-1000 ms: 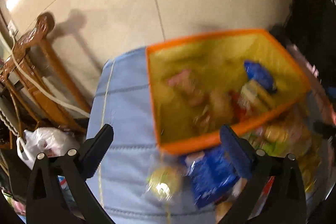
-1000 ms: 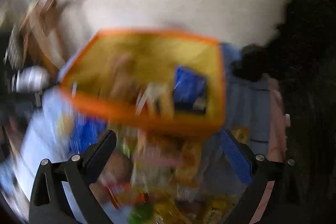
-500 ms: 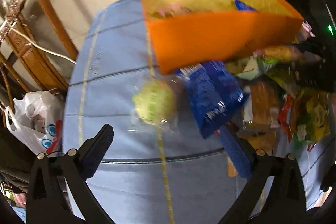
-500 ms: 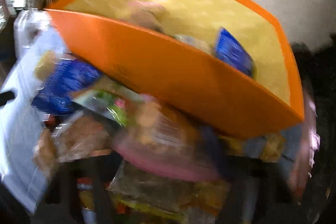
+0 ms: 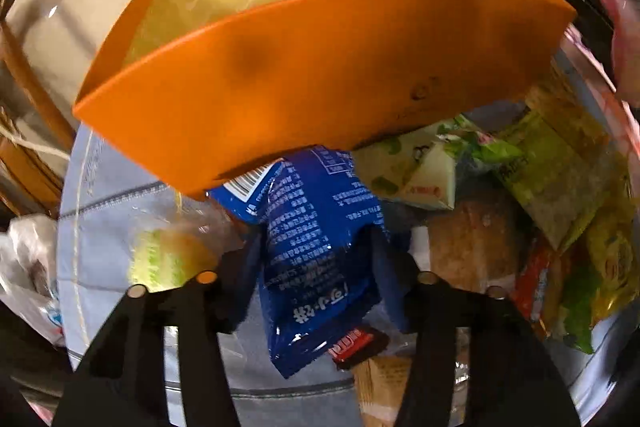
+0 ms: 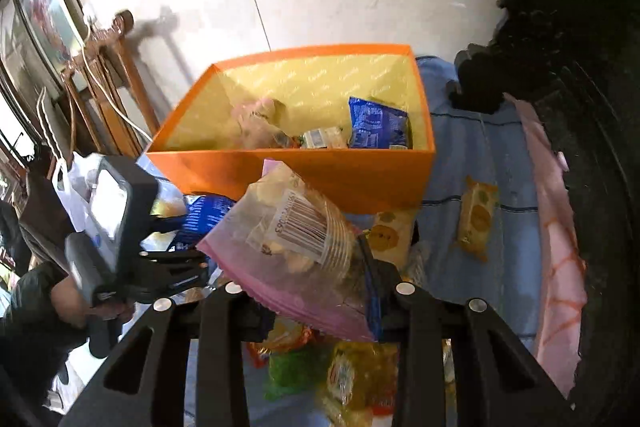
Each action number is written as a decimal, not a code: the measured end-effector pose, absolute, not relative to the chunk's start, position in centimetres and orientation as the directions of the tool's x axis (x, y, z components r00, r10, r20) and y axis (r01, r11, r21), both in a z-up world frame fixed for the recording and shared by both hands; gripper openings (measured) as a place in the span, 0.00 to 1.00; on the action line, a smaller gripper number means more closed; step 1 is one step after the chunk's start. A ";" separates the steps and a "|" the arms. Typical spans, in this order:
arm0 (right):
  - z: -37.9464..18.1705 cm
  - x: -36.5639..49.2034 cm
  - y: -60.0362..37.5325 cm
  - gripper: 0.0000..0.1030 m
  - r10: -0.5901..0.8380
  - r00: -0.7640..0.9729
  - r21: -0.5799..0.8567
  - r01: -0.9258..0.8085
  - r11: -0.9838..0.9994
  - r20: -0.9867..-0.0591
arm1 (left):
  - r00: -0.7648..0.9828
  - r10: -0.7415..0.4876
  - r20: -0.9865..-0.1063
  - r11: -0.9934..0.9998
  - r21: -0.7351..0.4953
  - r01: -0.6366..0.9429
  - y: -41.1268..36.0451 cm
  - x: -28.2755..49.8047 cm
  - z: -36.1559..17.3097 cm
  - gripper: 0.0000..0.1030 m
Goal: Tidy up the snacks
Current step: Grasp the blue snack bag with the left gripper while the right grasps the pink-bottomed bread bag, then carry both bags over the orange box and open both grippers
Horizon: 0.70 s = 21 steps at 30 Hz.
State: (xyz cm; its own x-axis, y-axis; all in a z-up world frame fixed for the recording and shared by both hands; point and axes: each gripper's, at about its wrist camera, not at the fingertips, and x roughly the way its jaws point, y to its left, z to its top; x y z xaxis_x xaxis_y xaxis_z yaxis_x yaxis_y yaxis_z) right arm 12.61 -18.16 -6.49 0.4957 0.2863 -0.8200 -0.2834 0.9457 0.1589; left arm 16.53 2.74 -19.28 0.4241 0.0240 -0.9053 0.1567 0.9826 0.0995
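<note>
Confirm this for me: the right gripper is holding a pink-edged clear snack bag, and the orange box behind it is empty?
Not empty. The right wrist view shows the orange box already holding several snacks, including a blue packet. The right gripper does hold the pink-edged clear snack bag.

Support surface: round table under a light blue cloth [image 6: 480,163] with darker stitched lines. Orange box [image 6: 320,179] with yellow lining sits near centre; loose snack packets heaped against its near wall, from 5 to 8 o'clock of it, among them a blue packet [image 5: 320,247], a clear-wrapped green-yellow bun [image 5: 168,259] and a pale green packet [image 5: 412,171]. One small yellow packet [image 6: 476,219] lies alone on the cloth at 4 o'clock of the box, apart from the heap.
</note>
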 end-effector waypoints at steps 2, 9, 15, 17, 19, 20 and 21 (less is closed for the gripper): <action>-6.2 12.0 -18.6 0.33 0.285 0.494 0.169 -0.266 0.949 -0.821 | 0.414 0.000 -0.910 0.987 0.067 0.147 3.5 16.1 -19.0 0.42; -5.2 10.8 -19.4 0.33 0.325 0.504 0.227 -0.246 0.942 -0.800 | 0.431 -0.060 -0.900 0.991 -0.001 0.136 6.0 12.8 -15.9 0.39; -2.9 9.9 -18.9 0.33 0.379 0.530 0.270 -0.274 0.923 -0.759 | 0.493 -0.082 -0.866 0.989 -0.011 0.146 7.0 10.9 -11.1 0.39; -1.9 9.8 -18.8 0.33 0.399 0.541 0.281 -0.290 0.915 -0.740 | 0.511 -0.099 -0.854 0.988 -0.025 0.151 7.0 10.6 -9.1 0.39; -0.9 10.0 -18.7 0.33 0.419 0.553 0.297 -0.300 0.907 -0.720 | 0.558 -0.076 -0.826 0.988 0.013 0.154 6.9 10.1 -6.7 0.39; -0.3 10.4 -18.6 0.33 0.424 0.560 0.300 -0.303 0.905 -0.712 | 0.582 -0.057 -0.811 0.987 0.040 0.153 6.8 10.0 -5.4 0.39; 0.3 11.1 -18.5 0.33 0.419 0.571 0.290 -0.306 0.907 -0.706 | 0.593 -0.057 -0.803 0.987 0.044 0.154 6.7 10.4 -4.2 0.39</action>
State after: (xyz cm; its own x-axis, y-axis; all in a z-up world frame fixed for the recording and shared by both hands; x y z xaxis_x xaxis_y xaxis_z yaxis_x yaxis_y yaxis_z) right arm 11.09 -18.48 0.34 0.5710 0.4189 -0.7060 -0.3065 0.9066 0.2900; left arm 10.42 6.74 -4.19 0.5928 -0.0568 -0.8034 0.1537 0.9872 0.0435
